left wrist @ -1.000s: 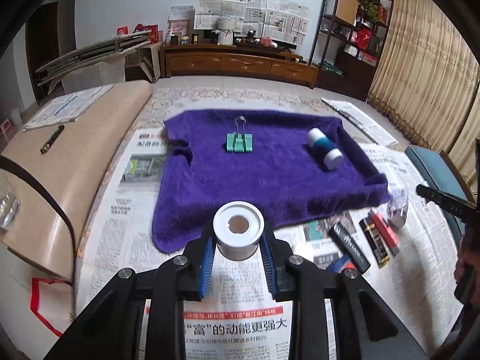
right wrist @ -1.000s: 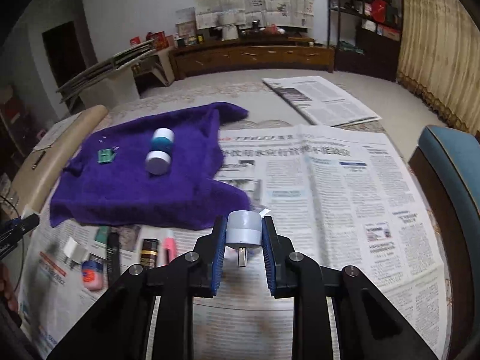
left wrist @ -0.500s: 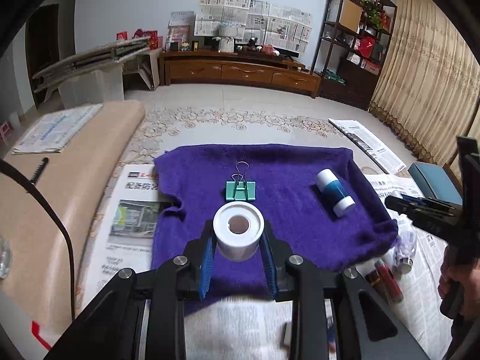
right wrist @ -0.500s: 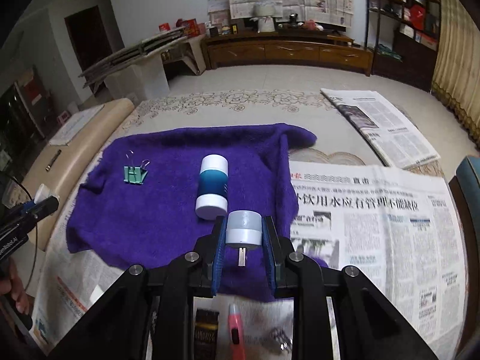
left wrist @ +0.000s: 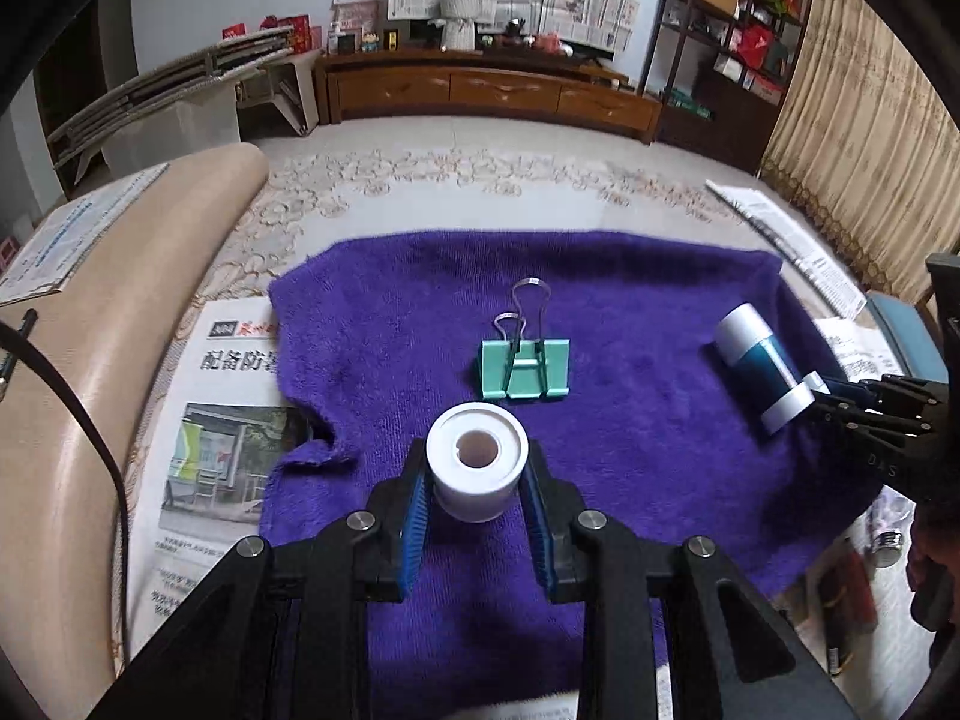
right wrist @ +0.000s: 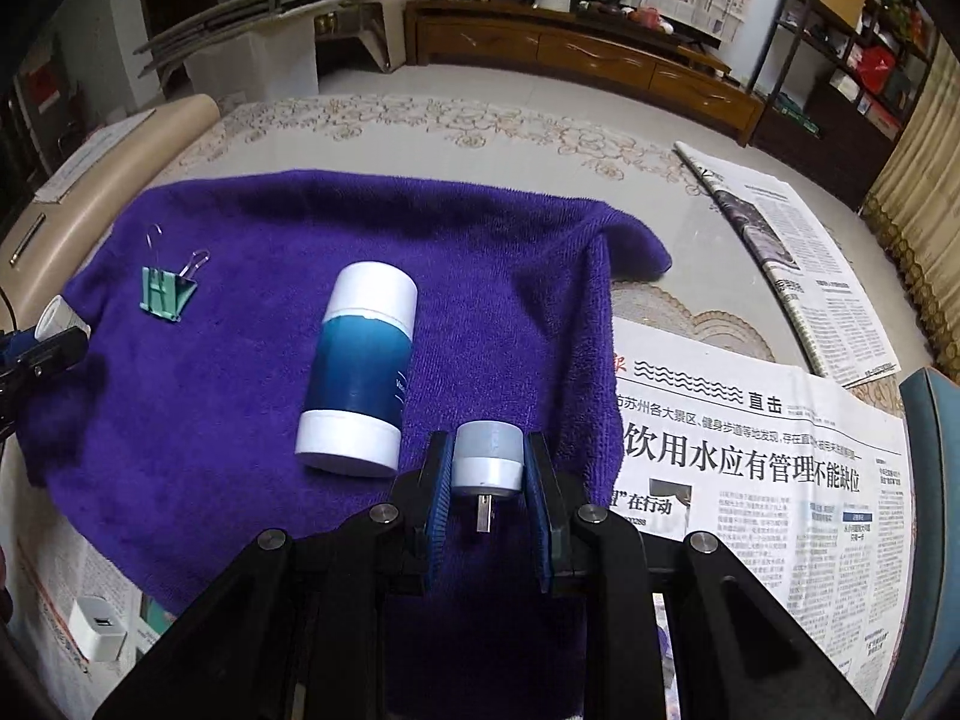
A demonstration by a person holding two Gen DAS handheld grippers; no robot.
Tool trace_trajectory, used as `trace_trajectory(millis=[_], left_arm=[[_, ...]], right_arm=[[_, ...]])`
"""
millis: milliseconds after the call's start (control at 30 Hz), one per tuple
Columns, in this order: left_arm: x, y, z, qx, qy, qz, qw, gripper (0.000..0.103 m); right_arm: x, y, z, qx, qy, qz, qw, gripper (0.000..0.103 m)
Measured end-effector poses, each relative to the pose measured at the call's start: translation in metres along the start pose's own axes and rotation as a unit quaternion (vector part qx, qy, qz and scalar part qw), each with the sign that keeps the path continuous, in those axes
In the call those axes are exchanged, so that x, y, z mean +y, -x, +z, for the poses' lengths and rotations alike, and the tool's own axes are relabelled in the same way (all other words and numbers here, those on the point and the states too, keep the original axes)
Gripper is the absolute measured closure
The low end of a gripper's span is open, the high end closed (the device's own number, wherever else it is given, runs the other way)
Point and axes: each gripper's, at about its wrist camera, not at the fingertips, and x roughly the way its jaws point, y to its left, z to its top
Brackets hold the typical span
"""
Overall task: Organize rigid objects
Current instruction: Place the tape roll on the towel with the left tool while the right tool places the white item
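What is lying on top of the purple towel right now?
On the purple towel lie a green binder clip and a blue-and-white bottle on its side. Whatever the towel itself covers is hidden; only newspaper shows past its edges.

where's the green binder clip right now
The green binder clip lies near the middle of the purple towel, just beyond the white roll held in the left gripper.

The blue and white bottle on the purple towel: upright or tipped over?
Tipped over. The bottle lies on its side on the towel, with both white ends visible.
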Motion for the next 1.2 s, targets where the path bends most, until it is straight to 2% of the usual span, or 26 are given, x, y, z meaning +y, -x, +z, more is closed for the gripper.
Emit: trace_trajectory(millis=[200, 467, 533, 600, 633, 700, 767, 867, 933, 967, 1033, 1100, 1167, 1200], left_arm=[[-0.005, -0.019, -0.003, 0.022, -0.018, 0.005, 0.9996, 0.076], [-0.012, -0.017, -0.006, 0.017, -0.043, 0.016, 0.9988, 0.074], [-0.014, -0.017, -0.005, 0.02, -0.049, 0.025, 0.9983, 0.069], [-0.013, -0.019, -0.004, 0.02, -0.053, 0.046, 0.9973, 0.05], [-0.012, -0.018, -0.005, 0.019, -0.054, 0.052, 0.997, 0.048], [-0.012, -0.018, -0.006, 0.02, -0.061, 0.035, 0.9974, 0.038], [-0.017, -0.019, -0.008, 0.023, -0.07, 0.028, 0.9969, 0.027], [-0.023, -0.018, -0.011, 0.024, -0.075, 0.036, 0.9962, 0.015], [-0.023, -0.017, -0.012, 0.029, -0.069, 0.029, 0.9968, 0.014], [-0.022, -0.016, -0.012, 0.03, -0.065, 0.026, 0.9971, 0.014], [-0.021, -0.011, -0.014, 0.031, -0.053, 0.019, 0.9979, 0.013], [-0.02, -0.003, -0.015, 0.025, -0.043, 0.012, 0.9987, 0.006], [-0.02, 0.011, -0.017, 0.012, -0.033, 0.008, 0.9993, 0.0], [-0.02, 0.018, -0.018, 0.005, -0.029, 0.006, 0.9996, 0.0]], right_arm=[[0.001, -0.006, 0.001, 0.0, 0.012, 0.005, 1.0, 0.08], [0.001, -0.004, -0.005, -0.009, 0.047, 0.022, 0.999, 0.08], [0.0, -0.003, -0.005, -0.008, 0.053, 0.027, 0.998, 0.08], [-0.001, -0.002, -0.006, -0.006, 0.053, 0.037, 0.998, 0.079], [-0.001, -0.001, -0.007, -0.004, 0.055, 0.041, 0.998, 0.079], [0.0, 0.0, -0.007, 0.001, 0.06, 0.042, 0.997, 0.076], [0.001, 0.002, -0.007, 0.005, 0.064, 0.048, 0.997, 0.06], [0.004, 0.008, -0.011, 0.006, 0.065, 0.065, 0.996, 0.048], [0.007, 0.015, -0.015, 0.003, 0.069, 0.06, 0.996, 0.043], [0.007, 0.017, -0.015, 0.001, 0.07, 0.056, 0.996, 0.033], [0.007, 0.027, -0.019, -0.005, 0.068, 0.055, 0.996, 0.031], [0.005, 0.036, -0.023, -0.01, 0.064, 0.055, 0.996, 0.03], [0.003, 0.045, -0.027, -0.015, 0.057, 0.046, 0.997, 0.014], [0.002, 0.051, -0.03, -0.02, 0.051, 0.039, 0.998, 0.011]])
